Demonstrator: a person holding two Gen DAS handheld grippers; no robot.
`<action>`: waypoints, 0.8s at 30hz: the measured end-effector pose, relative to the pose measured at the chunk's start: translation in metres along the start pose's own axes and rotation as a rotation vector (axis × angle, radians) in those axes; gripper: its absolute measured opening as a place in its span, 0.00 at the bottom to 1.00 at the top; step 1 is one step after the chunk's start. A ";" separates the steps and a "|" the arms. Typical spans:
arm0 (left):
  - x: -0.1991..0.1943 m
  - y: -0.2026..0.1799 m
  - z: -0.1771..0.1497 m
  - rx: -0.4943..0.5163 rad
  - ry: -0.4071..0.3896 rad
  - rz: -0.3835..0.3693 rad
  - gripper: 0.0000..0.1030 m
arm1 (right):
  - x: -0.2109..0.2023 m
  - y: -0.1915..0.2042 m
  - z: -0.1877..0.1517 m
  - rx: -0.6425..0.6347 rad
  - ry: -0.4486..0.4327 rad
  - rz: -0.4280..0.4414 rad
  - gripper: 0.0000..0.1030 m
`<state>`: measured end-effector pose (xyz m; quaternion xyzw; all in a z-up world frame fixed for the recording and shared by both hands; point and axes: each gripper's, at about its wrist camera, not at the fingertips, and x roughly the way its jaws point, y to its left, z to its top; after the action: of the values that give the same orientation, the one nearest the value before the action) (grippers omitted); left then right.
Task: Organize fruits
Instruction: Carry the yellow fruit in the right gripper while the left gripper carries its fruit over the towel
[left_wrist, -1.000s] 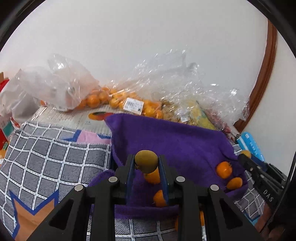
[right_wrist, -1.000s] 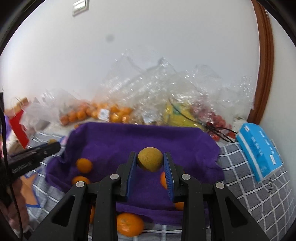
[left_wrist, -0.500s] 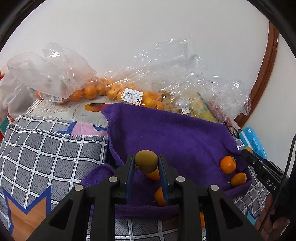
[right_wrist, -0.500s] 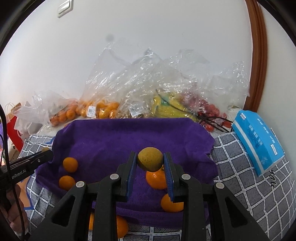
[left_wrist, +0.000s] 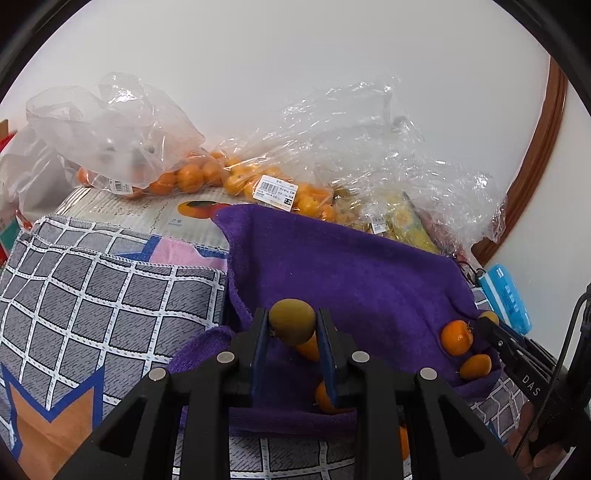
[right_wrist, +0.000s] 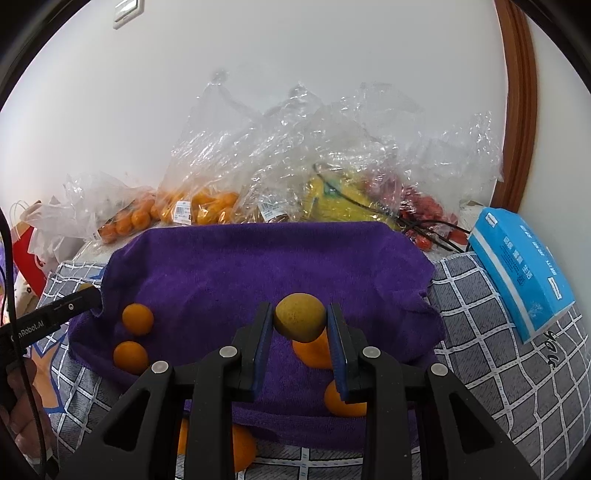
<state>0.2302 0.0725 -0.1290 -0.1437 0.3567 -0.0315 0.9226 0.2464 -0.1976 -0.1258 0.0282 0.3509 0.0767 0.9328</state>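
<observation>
A purple towel (left_wrist: 351, 273) lies spread on the table with several oranges on it, such as one orange (left_wrist: 456, 336) near its right edge. My left gripper (left_wrist: 291, 315) is shut on a round olive-green fruit (left_wrist: 291, 326) above the towel's near left part. In the right wrist view, my right gripper (right_wrist: 299, 314) is shut on a yellow-green fruit (right_wrist: 300, 325) over the towel (right_wrist: 258, 266), with an orange (right_wrist: 314, 352) just below it. Each gripper shows at the edge of the other's view, a fruit at its tip.
Clear plastic bags of oranges (left_wrist: 192, 177), yellow fruit (right_wrist: 332, 199) and red fruit (right_wrist: 421, 206) are heaped along the wall behind the towel. A blue tissue pack (right_wrist: 517, 269) lies at the right. A grey chequered cloth (left_wrist: 92, 295) covers the table. One orange (right_wrist: 242, 446) sits off the towel's front edge.
My right gripper has sunk a little toward the towel with its fruit still held. The left gripper has barely moved and keeps its fruit.
</observation>
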 end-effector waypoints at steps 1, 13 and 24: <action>0.000 0.001 0.000 -0.006 -0.004 0.001 0.24 | 0.000 -0.001 0.000 0.002 0.002 0.002 0.28; 0.001 0.005 0.000 -0.030 0.000 -0.009 0.24 | 0.021 0.014 -0.010 -0.058 0.103 0.040 0.28; 0.011 -0.002 -0.004 0.000 0.046 -0.001 0.24 | 0.026 0.018 -0.014 -0.080 0.140 0.047 0.28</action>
<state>0.2358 0.0680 -0.1386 -0.1433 0.3778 -0.0351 0.9140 0.2539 -0.1754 -0.1516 -0.0061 0.4111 0.1144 0.9043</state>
